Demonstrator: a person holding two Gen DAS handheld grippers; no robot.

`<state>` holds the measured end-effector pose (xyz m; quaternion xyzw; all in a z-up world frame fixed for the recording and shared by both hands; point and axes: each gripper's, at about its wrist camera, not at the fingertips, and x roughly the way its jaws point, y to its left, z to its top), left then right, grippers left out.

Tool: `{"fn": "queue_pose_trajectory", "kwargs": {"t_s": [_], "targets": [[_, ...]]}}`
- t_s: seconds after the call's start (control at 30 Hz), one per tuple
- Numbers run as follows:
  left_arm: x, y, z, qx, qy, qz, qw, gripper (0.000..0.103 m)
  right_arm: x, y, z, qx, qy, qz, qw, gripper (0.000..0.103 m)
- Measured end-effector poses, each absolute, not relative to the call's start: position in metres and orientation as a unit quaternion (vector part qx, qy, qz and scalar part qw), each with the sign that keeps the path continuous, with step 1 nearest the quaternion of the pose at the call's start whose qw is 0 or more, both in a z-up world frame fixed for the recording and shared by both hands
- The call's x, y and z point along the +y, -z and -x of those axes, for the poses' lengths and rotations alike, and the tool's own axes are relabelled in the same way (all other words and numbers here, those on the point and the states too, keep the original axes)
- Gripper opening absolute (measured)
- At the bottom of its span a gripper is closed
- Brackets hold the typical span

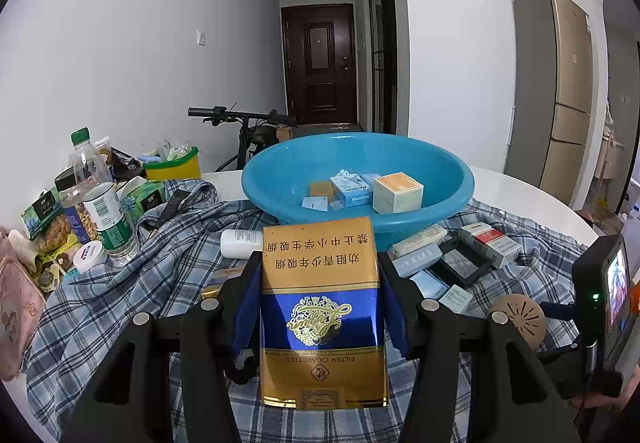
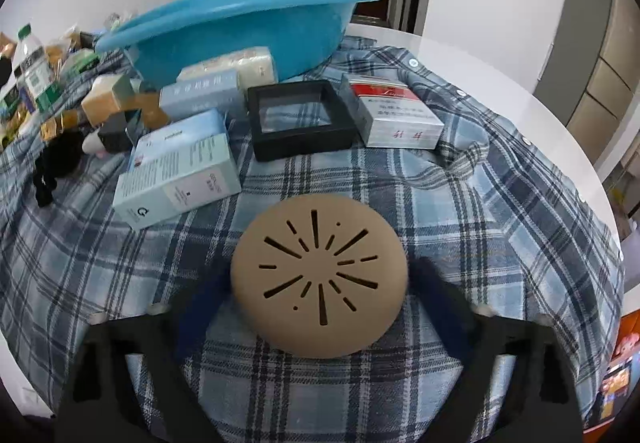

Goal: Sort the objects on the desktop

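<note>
Left gripper (image 1: pixel 320 307) clamps the gold-and-blue cigarette pack (image 1: pixel 320 307), held upright just before the blue basin (image 1: pixel 452 179). Right gripper (image 2: pixel 320 283) grips the tan slotted disc (image 2: pixel 320 283) above the plaid cloth (image 2: pixel 500 223).

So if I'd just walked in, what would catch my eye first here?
Probably the gold-and-blue cigarette pack, held upright between the left tongs right in front of the camera. Behind it stands a big blue basin on the plaid cloth, with a few small boxes already inside. The right tongs grip a round tan disc cut with slots like a sunburst.
</note>
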<state>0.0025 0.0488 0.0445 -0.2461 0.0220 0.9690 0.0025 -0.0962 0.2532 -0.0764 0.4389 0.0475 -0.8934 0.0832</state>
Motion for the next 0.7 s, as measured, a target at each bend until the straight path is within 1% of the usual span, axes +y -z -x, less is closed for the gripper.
{"fn": "queue_pose_trajectory", "kwargs": {"t_s": [0.17, 0.3, 0.7], "targets": [[0.048, -0.044, -0.003, 0.019, -0.969, 0.248, 0.003, 0.056, 0.260, 0.069, 0.095, 0.046, 0.901, -0.424, 0.073, 0.077], [0.049, -0.044, -0.004, 0.020, -0.969, 0.248, 0.005, 0.056, 0.265, 0.049, 0.086, 0.019, 0.918, -0.389, 0.076, 0.075], [0.046, -0.050, -0.011, 0.013, -0.975, 0.222, 0.002, 0.056, 0.231, -0.045, 0.035, 0.019, 0.984, -0.149, 0.098, 0.074]]}}
